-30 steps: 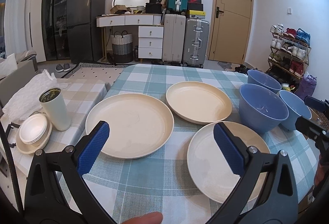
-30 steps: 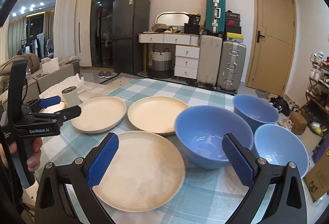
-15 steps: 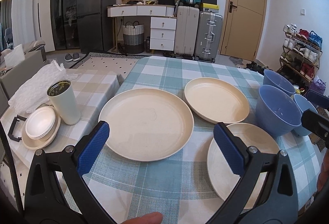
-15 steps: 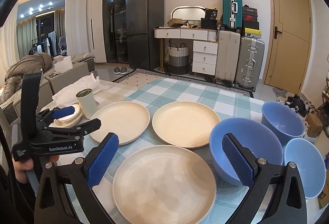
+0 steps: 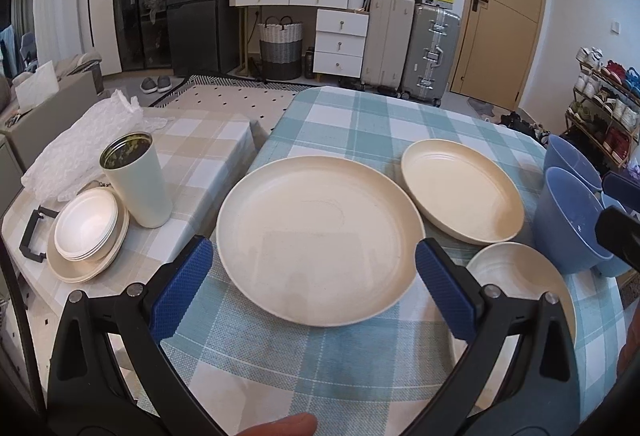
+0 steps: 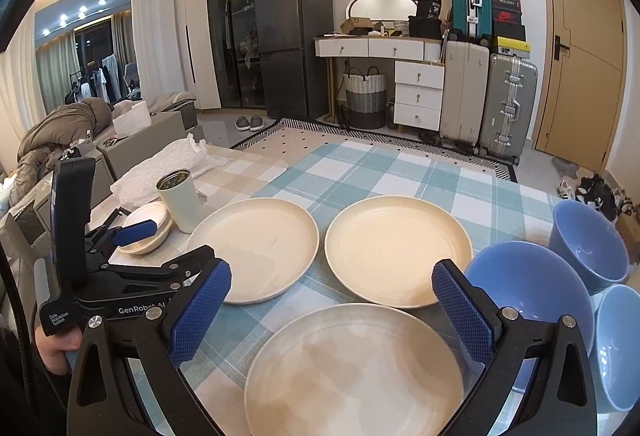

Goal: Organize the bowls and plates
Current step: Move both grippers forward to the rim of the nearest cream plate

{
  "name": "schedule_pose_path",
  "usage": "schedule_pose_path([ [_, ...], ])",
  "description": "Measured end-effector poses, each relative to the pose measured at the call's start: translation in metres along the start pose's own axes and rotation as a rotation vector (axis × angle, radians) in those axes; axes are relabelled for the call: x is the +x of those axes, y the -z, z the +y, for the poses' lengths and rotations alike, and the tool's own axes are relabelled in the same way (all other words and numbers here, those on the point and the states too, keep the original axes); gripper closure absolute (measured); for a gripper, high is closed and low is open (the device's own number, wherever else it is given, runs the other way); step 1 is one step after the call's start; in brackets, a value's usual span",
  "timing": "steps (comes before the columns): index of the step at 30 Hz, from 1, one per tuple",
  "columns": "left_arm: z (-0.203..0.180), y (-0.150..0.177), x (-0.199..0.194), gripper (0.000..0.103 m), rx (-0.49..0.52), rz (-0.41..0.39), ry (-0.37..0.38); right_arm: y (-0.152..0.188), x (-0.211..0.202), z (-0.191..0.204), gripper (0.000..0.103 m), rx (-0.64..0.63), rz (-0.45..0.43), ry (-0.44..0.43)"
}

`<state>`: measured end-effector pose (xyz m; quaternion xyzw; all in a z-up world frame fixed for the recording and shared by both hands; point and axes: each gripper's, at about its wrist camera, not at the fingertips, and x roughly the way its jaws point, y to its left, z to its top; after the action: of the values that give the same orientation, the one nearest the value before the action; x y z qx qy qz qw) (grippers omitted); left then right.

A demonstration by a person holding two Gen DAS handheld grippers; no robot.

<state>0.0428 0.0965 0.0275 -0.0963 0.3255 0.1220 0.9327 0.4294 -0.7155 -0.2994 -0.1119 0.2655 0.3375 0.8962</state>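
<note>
Three round cream plastic plates (image 6: 256, 248) and three blue bowls (image 6: 528, 292) lie unstacked on the teal-checked surface (image 5: 360, 123), while the left tongs (image 5: 314, 284) and right tongs (image 6: 332, 310), both open and empty, frame separate plates, apparently for stacking.

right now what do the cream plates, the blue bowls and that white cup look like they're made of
Cream plates: likely matte plastic or a fibre composite; soft, dull sheen, thin rolled rims, no glassy highlights.
Blue bowls: probably the same kind of matte plastic; even colour, thin walls, only faint glare.
White cup: looks like a coated metal tumbler; the inner wall is shiny and reflective, the outside flat off-white. Ceramic cannot be ruled out for any of them.
</note>
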Motion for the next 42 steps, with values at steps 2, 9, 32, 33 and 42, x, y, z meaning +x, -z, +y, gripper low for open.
schedule_pose_path([
  [2,0.009,-0.003,0.009,0.002,-0.014,0.015,-0.015,-0.004,0.008,0.001,0.001,0.002,0.007,-0.006],
  [9,0.034,-0.01,0.038,0.002,-0.057,0.061,-0.048,-0.015,0.039,0.008,0.001,-0.002,0.047,-0.03],
  [32,0.083,0.004,0.094,0.025,-0.152,0.192,-0.061,-0.003,0.148,0.021,0.022,0.075,0.251,-0.114],
  [33,0.085,0.005,0.096,0.028,-0.156,0.2,-0.062,-0.001,0.152,0.021,0.024,0.08,0.26,-0.12],
  [42,0.086,0.012,0.107,0.045,-0.154,0.237,-0.073,0.01,0.177,0.024,0.043,0.085,0.333,-0.104],
])
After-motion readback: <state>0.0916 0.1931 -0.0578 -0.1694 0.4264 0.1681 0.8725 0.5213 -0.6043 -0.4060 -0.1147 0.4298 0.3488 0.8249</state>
